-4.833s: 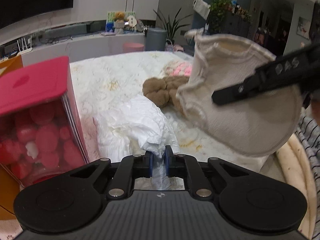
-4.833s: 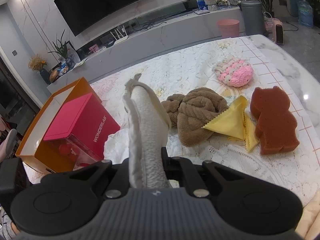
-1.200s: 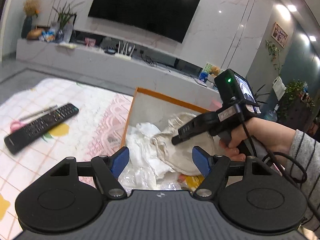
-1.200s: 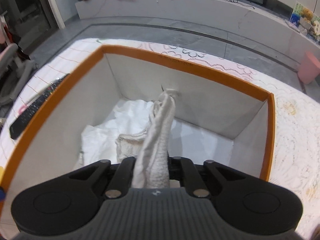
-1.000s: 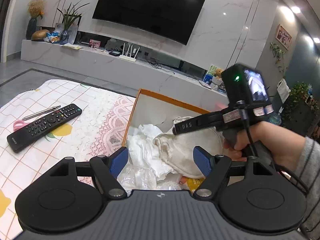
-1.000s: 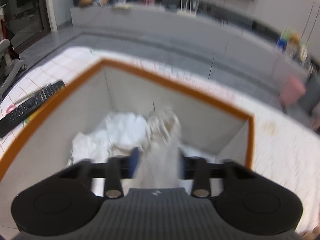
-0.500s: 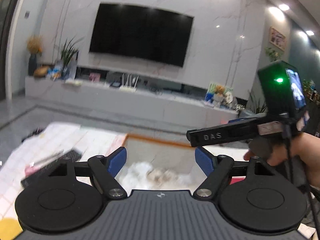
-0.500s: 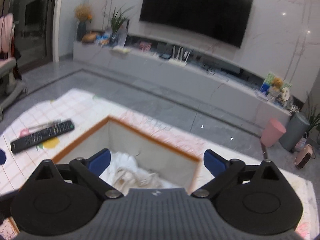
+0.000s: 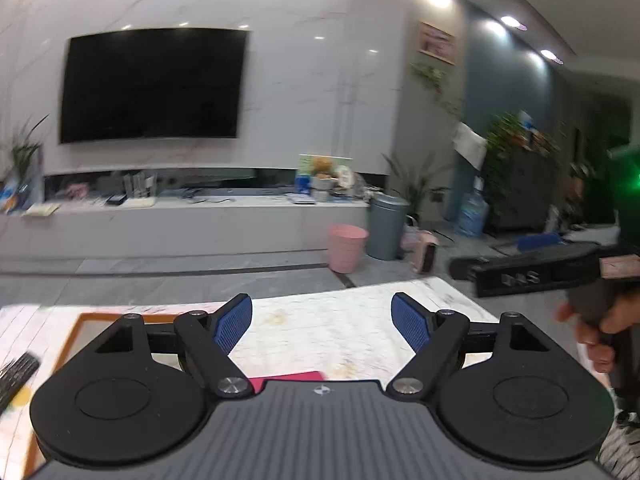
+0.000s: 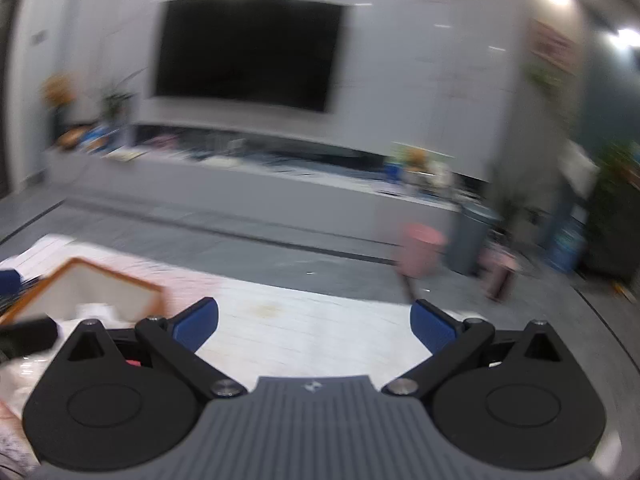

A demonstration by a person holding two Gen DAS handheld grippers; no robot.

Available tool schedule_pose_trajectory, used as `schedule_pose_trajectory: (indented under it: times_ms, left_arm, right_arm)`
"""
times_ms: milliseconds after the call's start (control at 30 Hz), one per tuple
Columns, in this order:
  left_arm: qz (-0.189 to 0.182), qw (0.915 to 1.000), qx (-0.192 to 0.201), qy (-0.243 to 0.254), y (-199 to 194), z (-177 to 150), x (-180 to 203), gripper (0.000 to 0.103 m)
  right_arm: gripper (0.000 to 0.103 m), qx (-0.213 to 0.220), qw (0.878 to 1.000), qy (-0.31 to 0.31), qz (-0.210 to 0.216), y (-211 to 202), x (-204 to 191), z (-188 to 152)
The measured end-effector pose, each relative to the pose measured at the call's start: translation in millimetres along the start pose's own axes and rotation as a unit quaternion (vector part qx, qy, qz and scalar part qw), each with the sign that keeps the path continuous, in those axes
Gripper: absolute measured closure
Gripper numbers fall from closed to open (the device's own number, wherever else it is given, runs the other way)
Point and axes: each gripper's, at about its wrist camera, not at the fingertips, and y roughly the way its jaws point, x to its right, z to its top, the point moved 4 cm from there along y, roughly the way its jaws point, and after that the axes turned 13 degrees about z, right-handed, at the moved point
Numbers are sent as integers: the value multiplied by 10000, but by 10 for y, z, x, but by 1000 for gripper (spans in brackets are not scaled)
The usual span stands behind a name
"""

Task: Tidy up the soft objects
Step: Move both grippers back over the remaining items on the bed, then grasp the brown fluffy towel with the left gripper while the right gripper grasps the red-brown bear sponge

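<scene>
My left gripper is open and empty, its blue pads wide apart above the lace-covered table. The orange box shows only its rim at the lower left, with a red lid just under the gripper. My right gripper hangs at the right edge, held by a hand. In its own blurred view the right gripper is open with nothing between its pads. The orange box lies low on the left, with white cloth inside. No other soft object is in view.
A black remote lies on the table left of the box. Beyond the table's far edge are grey floor, a pink bin, a grey bin, a long low cabinet and a wall television.
The right gripper let the cream cloth drop into the orange box and opened wide. Both grippers then rose and swung right, so the box slid to the lower left of both views.
</scene>
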Motion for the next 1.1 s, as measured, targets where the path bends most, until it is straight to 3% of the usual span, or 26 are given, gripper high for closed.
schedule_pose_trajectory:
  times_ms: [167, 267, 333, 433, 533, 567, 667, 700, 767, 833, 900, 967, 1067, 1100]
  left_arm:
    - [-532, 9961, -447, 550, 266, -241, 591, 10]
    - [-905, 9832, -1040, 1195, 581, -476, 963, 10]
    - [-1014, 9705, -1366, 1706, 840, -647, 1160, 10]
    - [-957, 9471, -1828, 2458, 1155, -871, 1378, 10]
    - [-955, 9124, -2160, 3343, 1353, -1087, 1490, 10]
    - [-1016, 9031, -2159, 3571, 1384, -1151, 1535, 10]
    - [-1364, 8601, -2327, 4330, 1570, -1292, 1728, 10]
    - [-1447, 8503, -2326, 4494, 1632, -1326, 1783, 10]
    - [-1679, 8381, -2079, 4757, 1750, -1363, 1905, 10]
    - [-1843, 8341, -1838, 4863, 1899, -1391, 1998, 10]
    - [-1887, 8263, -2118, 4865, 2114, -1455, 2065, 10]
    - [-1828, 8121, -2538, 4926, 2345, -1527, 2098, 10]
    - [-1976, 8082, -2579, 4911, 2496, -1563, 2161, 7]
    - [-2064, 8034, -2576, 4956, 2518, -1567, 2177, 6]
  right_arm:
    - [3, -425, 9978, 34, -504, -165, 717, -671]
    - [3, -921, 9890, 552, -1013, -22, 1115, -1090]
    - [3, -1199, 9802, 1159, -1064, 172, 1352, -1394]
    - [4, -1531, 9706, 1469, -1140, 412, 1614, -1793]
    - [7, -1840, 9581, 1800, -1258, 580, 1771, -1989]
    - [7, -1846, 9558, 1947, -1207, 608, 1811, -1996]
    - [6, -1722, 9526, 2284, -1039, 673, 1875, -1998]
    - [6, -1711, 9515, 2366, -964, 691, 1888, -2029]
    - [6, -1786, 9452, 2595, -859, 754, 1930, -2103]
    - [6, -1933, 9322, 2931, -875, 811, 2000, -2172]
    - [6, -1937, 9279, 3031, -982, 807, 2054, -2221]
    - [6, -1934, 9271, 3007, -1120, 772, 2105, -2235]
    - [7, -1903, 9243, 3069, -1238, 726, 2164, -2290]
    - [8, -1881, 9243, 3100, -1190, 705, 2168, -2302]
